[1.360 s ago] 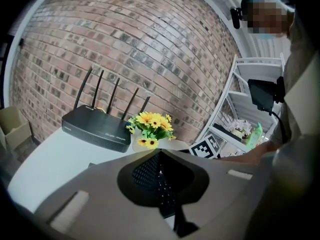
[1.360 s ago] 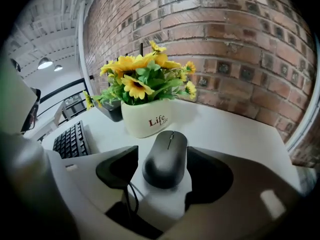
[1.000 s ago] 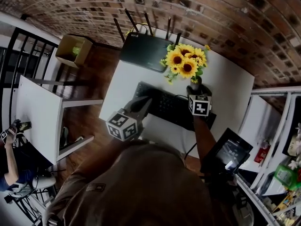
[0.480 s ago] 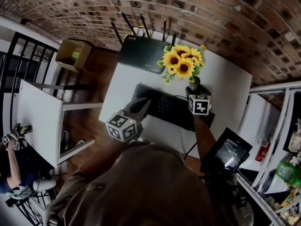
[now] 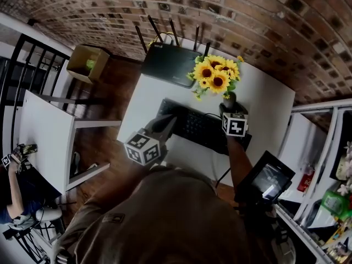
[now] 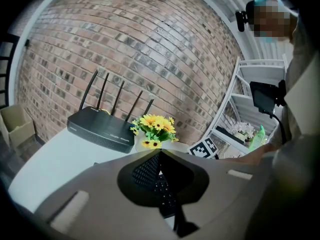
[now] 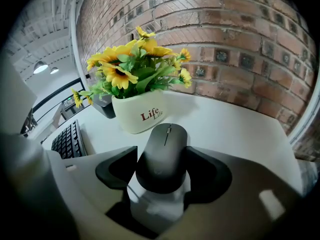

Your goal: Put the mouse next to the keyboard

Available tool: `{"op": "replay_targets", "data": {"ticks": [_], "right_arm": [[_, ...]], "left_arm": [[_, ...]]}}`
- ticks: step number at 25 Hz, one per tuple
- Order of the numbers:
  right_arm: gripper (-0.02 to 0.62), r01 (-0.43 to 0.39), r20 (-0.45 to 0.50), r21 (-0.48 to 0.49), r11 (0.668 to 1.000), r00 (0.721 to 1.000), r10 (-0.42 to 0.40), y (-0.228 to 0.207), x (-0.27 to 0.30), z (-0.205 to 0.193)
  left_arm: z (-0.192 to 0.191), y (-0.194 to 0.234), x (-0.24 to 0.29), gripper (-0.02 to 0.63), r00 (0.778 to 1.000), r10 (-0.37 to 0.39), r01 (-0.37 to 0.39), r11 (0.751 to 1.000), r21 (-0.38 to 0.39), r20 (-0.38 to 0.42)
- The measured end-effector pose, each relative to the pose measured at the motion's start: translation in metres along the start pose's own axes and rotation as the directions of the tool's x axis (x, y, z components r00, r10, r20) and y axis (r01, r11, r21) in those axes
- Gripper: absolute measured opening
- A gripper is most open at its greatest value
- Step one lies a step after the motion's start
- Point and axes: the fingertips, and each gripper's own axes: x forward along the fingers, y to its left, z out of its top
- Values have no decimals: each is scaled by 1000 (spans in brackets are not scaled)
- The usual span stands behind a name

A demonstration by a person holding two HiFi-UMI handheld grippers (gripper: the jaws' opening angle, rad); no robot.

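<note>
Clearly one dark grey oval mouse point(image 7: 162, 156) is clamped between the two jaws of the right gripper point(image 7: 164, 170), just near the single cream pot of yellow sunflowers point(image 7: 141, 118) on the white table point(image 5: 264, 100). One black keyboard point(image 5: 201, 126) lies to its left. The left gripper point(image 6: 159, 153), jaws pressed together and empty, hovers over the keyboard's left end. One black router with five antennas point(image 5: 169, 65) stands at the far edge.

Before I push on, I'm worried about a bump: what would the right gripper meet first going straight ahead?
Probably the white flower pot: it stands just beyond the mouse held in the right gripper, though depth is unclear.
</note>
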Motion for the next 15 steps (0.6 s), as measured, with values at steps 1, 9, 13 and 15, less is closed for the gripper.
{"op": "replay_targets", "data": {"ticks": [1, 9, 13, 15], "right_arm": [[314, 2, 9, 1, 1000, 1000, -2, 0, -4, 2], [315, 68, 115, 30, 997, 991, -71, -13, -60, 22], [315, 115, 163, 63, 991, 979, -124, -19, -100, 22], [316, 137, 175, 81, 987, 973, -149, -21, -119, 16]], "left_arm": [[0, -1, 0, -5, 1000, -3, 3, 1000, 1, 1], [0, -19, 8, -5, 995, -98, 99, 995, 26, -6], [3, -31, 13, -5, 987, -158, 159, 986, 50, -9], [4, -36, 12, -5, 984, -178, 179, 982, 57, -11]]}}
